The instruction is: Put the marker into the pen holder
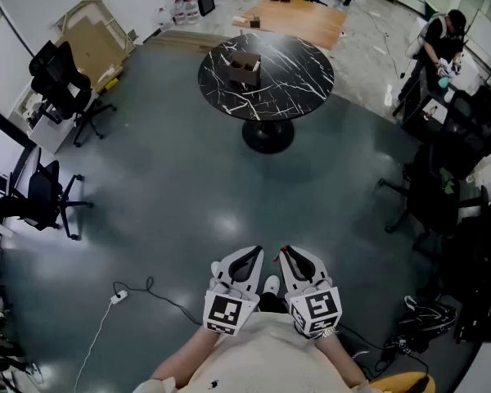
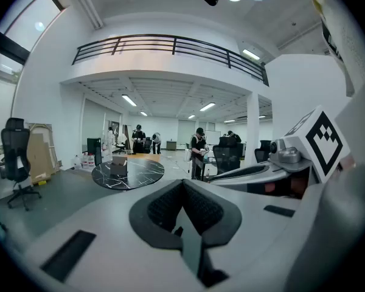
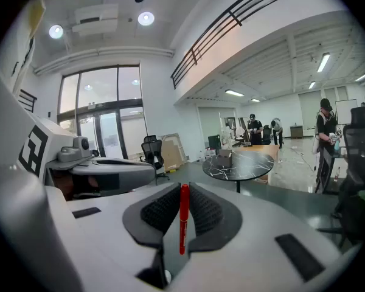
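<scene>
At the bottom centre of the head view, the two tools are held side by side close to the body. The left tool [image 2: 184, 187] is seen with its jaws brought together and nothing between them. The right tool [image 3: 182, 193] is closed on the slim red plastic marker [image 3: 184, 218], which lies along the dark ribbed pads [image 3: 207, 210], its far end about level with the fingertips.

The marker is judged light and stiff, with a smooth barrel that could slide or pivot in a loose hold. A firm clamp across the barrel is favoured, and little force should be needed. Since little or none of its length is seen past the fingertips, a release just over the opening may be called for rather than a push inside.

Beyond a wide stretch of dark grey floor [image 1: 188, 187], the round black tabletop with white marble veining [image 1: 299, 80] is seen in the upper centre of the head view, well apart from both tools. On it stands the small brown box-shaped pen holder [image 1: 245, 68], towards the upper left part of the top. No marker can be made out in the holder.
</scene>
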